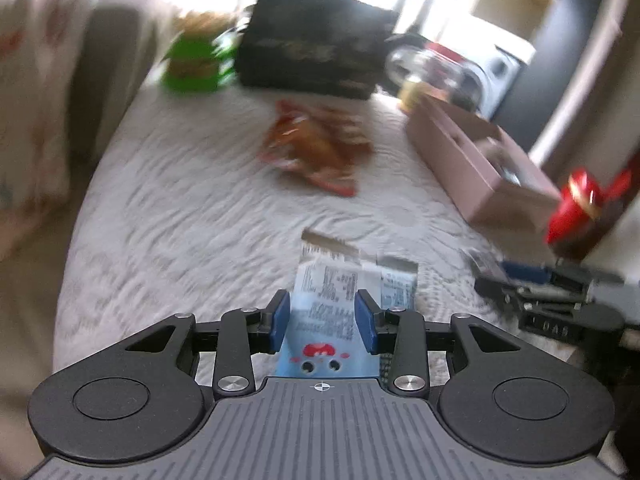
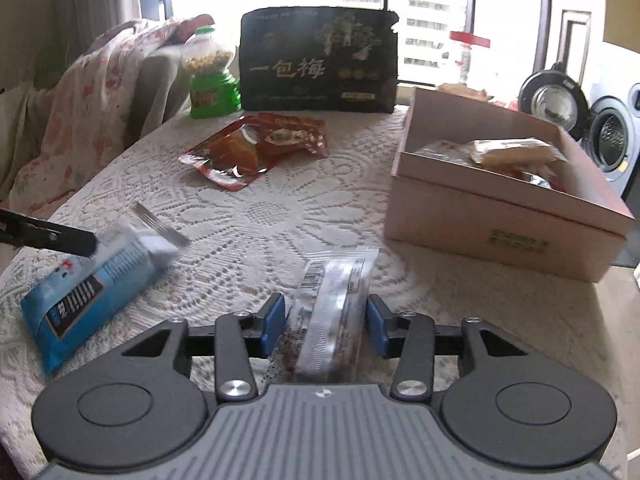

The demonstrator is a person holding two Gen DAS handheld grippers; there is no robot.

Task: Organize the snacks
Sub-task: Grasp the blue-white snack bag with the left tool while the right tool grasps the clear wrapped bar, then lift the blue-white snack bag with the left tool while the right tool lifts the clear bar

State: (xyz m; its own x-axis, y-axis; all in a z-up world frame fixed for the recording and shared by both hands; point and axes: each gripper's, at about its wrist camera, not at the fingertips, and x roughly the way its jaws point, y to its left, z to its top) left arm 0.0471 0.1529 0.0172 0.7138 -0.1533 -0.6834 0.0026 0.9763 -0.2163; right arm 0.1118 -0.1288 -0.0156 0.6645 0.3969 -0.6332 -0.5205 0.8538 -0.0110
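Each gripper pinching a snack, the left gripper (image 1: 322, 316) a blue packet (image 1: 320, 320) and the right gripper (image 2: 326, 326) seemingly a clear packet (image 2: 332, 312), both should lift clear before reaching the pink box (image 2: 500, 216) at right.

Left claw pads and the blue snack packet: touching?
Touching. In the left wrist view the blue snack packet sits clamped between the left claw pads, no gap on either side; the right wrist view shows it raised off the lace tablecloth.
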